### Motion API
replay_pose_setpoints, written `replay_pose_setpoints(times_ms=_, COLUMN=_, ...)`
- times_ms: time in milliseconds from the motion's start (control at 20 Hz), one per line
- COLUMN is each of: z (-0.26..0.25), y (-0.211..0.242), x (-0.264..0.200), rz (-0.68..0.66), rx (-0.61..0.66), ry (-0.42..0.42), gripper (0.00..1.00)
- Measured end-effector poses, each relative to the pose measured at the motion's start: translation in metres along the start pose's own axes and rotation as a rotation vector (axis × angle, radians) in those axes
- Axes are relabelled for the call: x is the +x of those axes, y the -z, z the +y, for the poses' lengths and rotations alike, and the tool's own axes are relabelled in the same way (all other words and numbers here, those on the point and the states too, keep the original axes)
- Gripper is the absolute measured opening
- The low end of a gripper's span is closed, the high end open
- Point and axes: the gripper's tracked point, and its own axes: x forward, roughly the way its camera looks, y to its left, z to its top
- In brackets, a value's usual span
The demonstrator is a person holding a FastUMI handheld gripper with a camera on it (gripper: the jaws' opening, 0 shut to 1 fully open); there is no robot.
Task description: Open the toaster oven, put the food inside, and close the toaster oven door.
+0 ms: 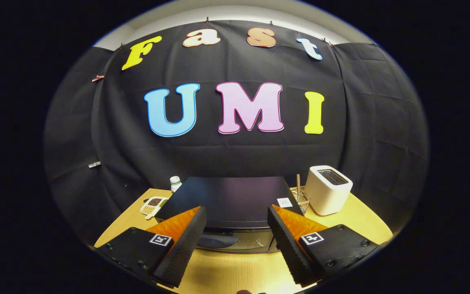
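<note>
A black toaster oven (229, 200) stands on the wooden table (227, 273), seen from above and in front. Its flat top faces me and its door is shut, with the dark handle (217, 241) across the top of the glass front. My gripper (237, 222) hovers above and in front of the oven, open, with nothing between its fingers. The handle lies just beyond and below the gap between the fingers (186, 241). The food cannot be made out here.
A white slot toaster (327, 190) stands right of the oven, with a small wire basket (300, 200) holding a stick between them. A divided dish of grains (153, 205) and a small white bottle (175, 183) sit at the oven's left. Black cloth walls the booth.
</note>
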Motion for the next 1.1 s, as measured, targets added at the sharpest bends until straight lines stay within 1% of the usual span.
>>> replay_pose_setpoints(times_ms=350, z=0.030, y=0.054, x=0.042, rz=0.082, rx=-0.058, ry=0.005, gripper=0.98)
replay_pose_setpoints(times_ms=600, z=0.030, y=0.082, x=0.058, rz=0.155, rx=-0.022, ry=0.036, gripper=0.99)
replay_pose_setpoints(times_ms=700, z=0.035, y=0.087, x=0.054, rz=0.161, rx=-0.029, ry=0.021, gripper=0.98)
replay_pose_setpoints(times_ms=800, z=0.037, y=0.093, x=0.052, rz=0.188, rx=-0.010, ry=0.012, gripper=0.97)
replay_pose_setpoints(times_ms=900, z=0.039, y=0.095, x=0.047, rz=0.202, rx=-0.012, ry=0.016, gripper=0.99)
replay_pose_setpoints(times_ms=1100, z=0.039, y=0.105, x=0.026, rz=0.219, rx=-0.028, ry=0.018, gripper=0.99)
